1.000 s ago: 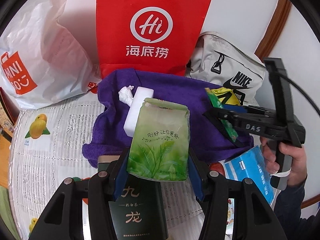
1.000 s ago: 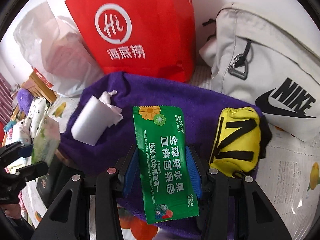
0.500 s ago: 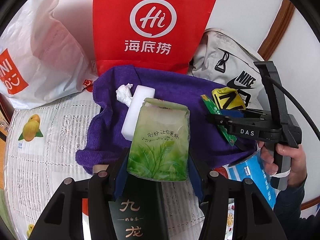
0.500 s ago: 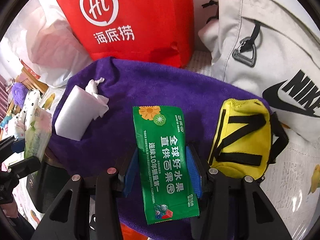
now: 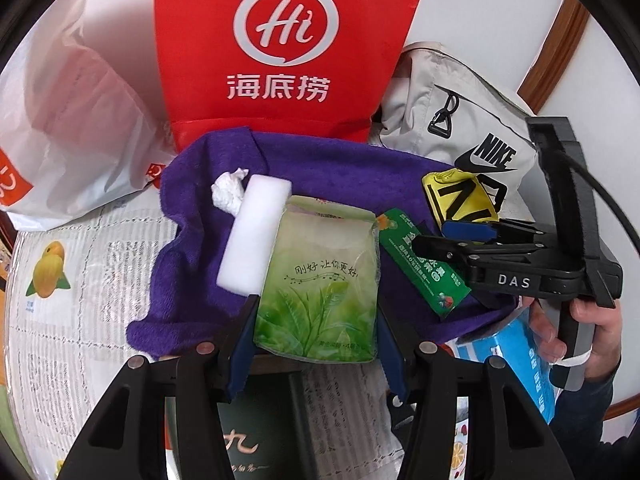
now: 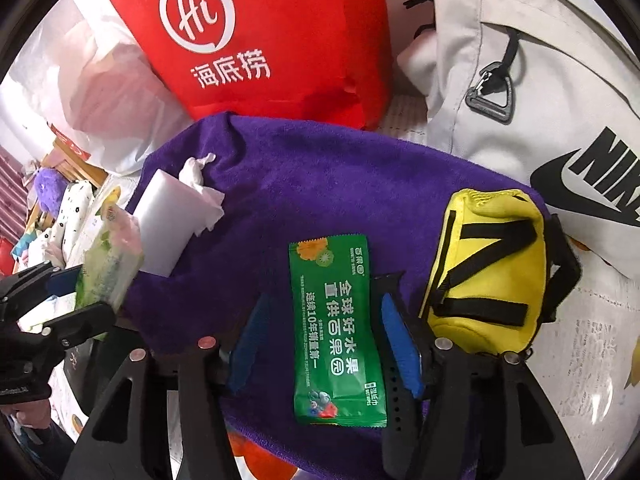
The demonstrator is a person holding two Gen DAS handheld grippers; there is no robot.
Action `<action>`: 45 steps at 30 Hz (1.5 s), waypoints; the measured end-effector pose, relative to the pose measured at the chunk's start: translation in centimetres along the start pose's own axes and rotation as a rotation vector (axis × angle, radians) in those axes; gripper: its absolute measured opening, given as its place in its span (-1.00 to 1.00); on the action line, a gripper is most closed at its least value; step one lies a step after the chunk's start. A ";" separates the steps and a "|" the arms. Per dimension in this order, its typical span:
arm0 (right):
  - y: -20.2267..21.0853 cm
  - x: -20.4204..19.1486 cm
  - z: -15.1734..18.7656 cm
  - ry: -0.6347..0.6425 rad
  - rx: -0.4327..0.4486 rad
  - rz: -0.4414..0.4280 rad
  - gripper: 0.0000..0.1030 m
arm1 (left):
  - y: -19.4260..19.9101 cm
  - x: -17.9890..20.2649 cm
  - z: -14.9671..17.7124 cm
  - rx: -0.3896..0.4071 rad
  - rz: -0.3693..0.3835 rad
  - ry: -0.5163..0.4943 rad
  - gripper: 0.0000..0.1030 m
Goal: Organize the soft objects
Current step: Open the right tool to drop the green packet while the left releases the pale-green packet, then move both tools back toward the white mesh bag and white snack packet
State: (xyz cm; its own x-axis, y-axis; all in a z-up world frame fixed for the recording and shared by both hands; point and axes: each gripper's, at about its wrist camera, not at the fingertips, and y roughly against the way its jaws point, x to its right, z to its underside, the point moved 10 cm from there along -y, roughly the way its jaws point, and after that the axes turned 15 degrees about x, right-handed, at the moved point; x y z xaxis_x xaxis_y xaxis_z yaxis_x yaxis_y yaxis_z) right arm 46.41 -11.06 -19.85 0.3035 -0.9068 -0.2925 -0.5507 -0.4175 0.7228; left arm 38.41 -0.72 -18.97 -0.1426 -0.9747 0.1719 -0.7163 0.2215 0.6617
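Plush purple towel [image 6: 320,184] bears a flat glossy green sachet [image 6: 336,332].

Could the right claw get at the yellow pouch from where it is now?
Probably yes. The right claw is opening around the green wipes packet, pads clear of it. The yellow pouch lies uncovered just beside it on the purple towel, nothing between.

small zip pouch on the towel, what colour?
Yellow pouch with black straps; clearest in the right wrist view.

Red paper bag [image 5: 280,48], grey Nike bag [image 6: 540,92], white plastic bag [image 5: 76,92].
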 end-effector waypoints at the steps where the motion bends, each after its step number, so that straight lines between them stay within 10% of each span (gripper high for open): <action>1: 0.3 0.1 -0.1 -0.004 0.006 0.002 0.15 | -0.2 0.2 -0.1 -0.002 0.001 -0.002 0.01; 32: 12.2 2.4 3.9 -0.031 0.215 0.091 0.14 | -7.8 2.3 1.0 -0.138 -0.076 -0.046 0.18; 45: 14.0 -1.4 7.0 -0.030 0.190 0.029 0.14 | -2.2 2.8 0.4 -0.084 -0.079 -0.032 0.43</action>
State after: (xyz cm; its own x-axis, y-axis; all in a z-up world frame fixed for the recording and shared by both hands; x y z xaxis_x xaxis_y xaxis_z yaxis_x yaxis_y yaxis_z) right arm 32.79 -16.05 -13.67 0.2631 -0.9190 -0.2938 -0.6964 -0.3916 0.6013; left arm 39.30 -3.94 -20.23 -0.1101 -0.9894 0.0943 -0.6664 0.1439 0.7316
